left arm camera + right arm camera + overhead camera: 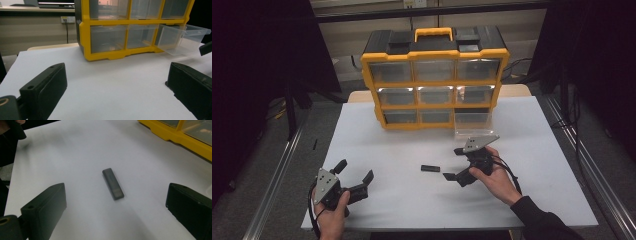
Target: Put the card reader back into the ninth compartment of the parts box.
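With both claws low over the white table (532,150), my right gripper (454,162) is spread wide, nothing between its jaws, held in my right hand (497,180). Straight ahead of it, just past the jaw tips, a small black bar (113,184) lies flat on the table, roughly centred in the gap between the jaws in the right gripper view, long axis running away from me and slightly skewed. No contact with either jaw. In the high view the bar (430,168) sits just off the tip of the near jaw, on the side toward my other claw. My left gripper (356,175) is well apart from the bar, near the front edge of the table, also wide open and empty, gripped by my left hand (332,210). Further out from both claws stands the yellow-and-black drawer cabinet (434,80), three rows of clear drawers, yellow handle on top. Its bottom drawer (183,37) on the right gripper's side is pulled out and looks empty in the left gripper view; it sits just beyond the right gripper. Other drawers are pushed in.
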### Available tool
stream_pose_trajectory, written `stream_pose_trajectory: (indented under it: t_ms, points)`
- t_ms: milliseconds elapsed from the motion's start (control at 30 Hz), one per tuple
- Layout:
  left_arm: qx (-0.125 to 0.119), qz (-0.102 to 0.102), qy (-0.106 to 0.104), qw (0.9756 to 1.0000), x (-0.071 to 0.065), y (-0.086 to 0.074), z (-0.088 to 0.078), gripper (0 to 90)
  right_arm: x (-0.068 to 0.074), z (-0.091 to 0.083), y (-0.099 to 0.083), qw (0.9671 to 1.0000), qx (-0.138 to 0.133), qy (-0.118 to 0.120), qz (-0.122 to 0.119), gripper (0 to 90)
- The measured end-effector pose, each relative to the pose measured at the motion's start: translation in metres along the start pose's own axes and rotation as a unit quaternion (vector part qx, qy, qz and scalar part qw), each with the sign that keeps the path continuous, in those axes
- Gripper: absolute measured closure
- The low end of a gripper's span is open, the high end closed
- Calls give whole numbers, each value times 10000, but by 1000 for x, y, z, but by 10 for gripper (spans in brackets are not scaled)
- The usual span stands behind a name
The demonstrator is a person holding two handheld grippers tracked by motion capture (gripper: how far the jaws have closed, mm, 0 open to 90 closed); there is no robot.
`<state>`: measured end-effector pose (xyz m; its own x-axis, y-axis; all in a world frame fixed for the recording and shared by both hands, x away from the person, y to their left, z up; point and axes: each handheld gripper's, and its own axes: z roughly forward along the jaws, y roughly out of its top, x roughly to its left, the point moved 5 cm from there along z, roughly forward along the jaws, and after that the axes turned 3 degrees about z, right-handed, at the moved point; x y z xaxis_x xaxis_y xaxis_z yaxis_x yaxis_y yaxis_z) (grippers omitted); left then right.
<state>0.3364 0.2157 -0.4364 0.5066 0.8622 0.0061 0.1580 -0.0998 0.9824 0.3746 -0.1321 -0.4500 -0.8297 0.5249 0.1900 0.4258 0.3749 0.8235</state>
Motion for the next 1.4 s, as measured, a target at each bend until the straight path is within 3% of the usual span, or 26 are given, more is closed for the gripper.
stream_pose_trajectory:
  t_ms: [300,733,867,1167,1267,1400]
  points:
    - [-3,40,-31,10000,-1,1,1,28,-2,13,7,9998,159,89,-64,32]
    - [-37,25,-87,10000,-3,2,5,28,-8,34,14,9967,742,275,-198,107]
    - [-27,35,-100,9999,-3,2,4,28,-7,42,16,9937,1044,264,-298,132]
    - [-13,78,-88,9999,-3,2,4,28,-10,57,22,9880,1414,392,-476,245]
    - [-25,54,-103,9999,-3,2,4,28,-10,64,22,9824,1724,415,-585,274]
    - [-31,49,-115,9999,-3,2,4,28,-10,71,25,9782,1914,399,-706,327]
